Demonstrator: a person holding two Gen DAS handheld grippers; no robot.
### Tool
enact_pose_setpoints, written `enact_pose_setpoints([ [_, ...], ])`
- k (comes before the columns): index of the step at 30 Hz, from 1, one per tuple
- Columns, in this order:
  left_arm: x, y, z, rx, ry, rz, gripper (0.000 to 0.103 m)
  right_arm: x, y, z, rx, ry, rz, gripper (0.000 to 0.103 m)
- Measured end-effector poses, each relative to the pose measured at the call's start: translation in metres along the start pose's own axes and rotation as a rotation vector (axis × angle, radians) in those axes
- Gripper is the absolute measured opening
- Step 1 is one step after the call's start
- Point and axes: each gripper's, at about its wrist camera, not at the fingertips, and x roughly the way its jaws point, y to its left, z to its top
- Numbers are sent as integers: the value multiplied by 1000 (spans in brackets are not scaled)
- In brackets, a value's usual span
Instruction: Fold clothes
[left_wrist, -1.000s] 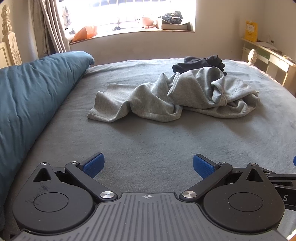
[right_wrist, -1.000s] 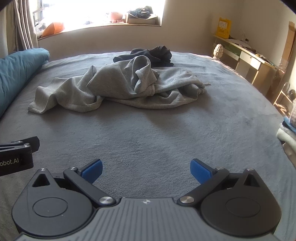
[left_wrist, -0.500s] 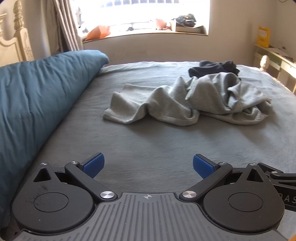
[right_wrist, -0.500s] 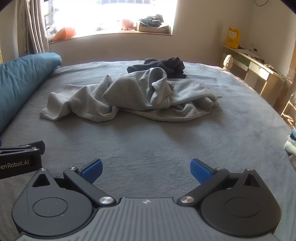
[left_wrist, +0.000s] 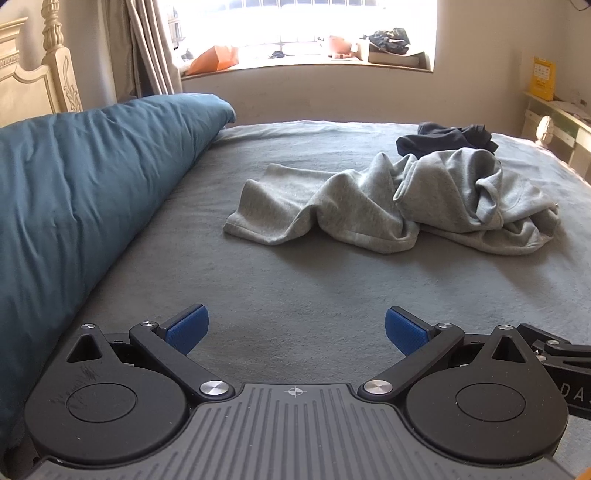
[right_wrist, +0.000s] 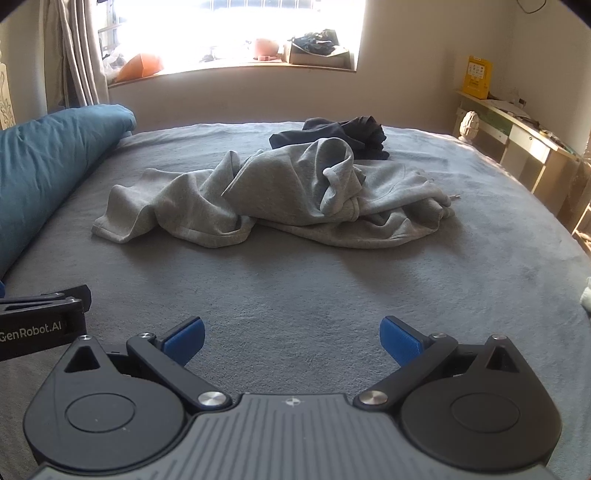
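Bedroom scene, both wrist views. At 9 o'clock, a teal duvet (left_wrist: 74, 206) is heaped along the left edge of the bed, with a cream carved headboard (left_wrist: 33, 85) behind it at 10 o'clock. A grey bedspread (left_wrist: 295, 288) covers the whole mattress. At 11 o'clock, beige curtains (left_wrist: 151, 48) hang beside a bright bay window (left_wrist: 295, 26), whose sill (left_wrist: 306, 66) carries an orange bag (left_wrist: 216, 59) and dark bundled items. Toward 1 o'clock on the bed, a crumpled light-grey sweatshirt (left_wrist: 388, 206) lies spread from centre to right, one end stretched out toward the duvet; a dark navy garment (left_wrist: 443, 138) lies just behind it, touching its far edge. At 2 o'clock, a pale desk (right_wrist: 517, 136) stands against the wall, with a yellow box (right_wrist: 478, 75) on it. At 6 o'clock, the left gripper (left_wrist: 295, 328) and the right gripper (right_wrist: 291, 336) hover above bare bedspread, each released with blue pads wide apart, grasping nothing, well short of the sweatshirt.
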Motion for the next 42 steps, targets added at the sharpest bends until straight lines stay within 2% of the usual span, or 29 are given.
enact_pose_setpoints([
  [16,8,-5,-1,25,8,4,103,11,-2,3,8,10,5,103],
  [25,27,-12,3,45,17,-2,103,29,-5,9,-7,20,-1,103],
  [32,55,-23,15,93,-50,-5,103,57,-11,24,-15,15,-13,103],
  [35,67,-28,22,110,-94,-45,103,72,-19,32,-2,-2,6,103],
  [38,82,-29,29,81,-116,-118,103,88,-28,38,19,-24,37,103],
  [41,100,-30,35,37,-113,-199,103,111,-57,43,116,-49,110,103],
  [42,105,-33,35,43,-109,-204,103,120,-69,45,157,-56,116,103],
])
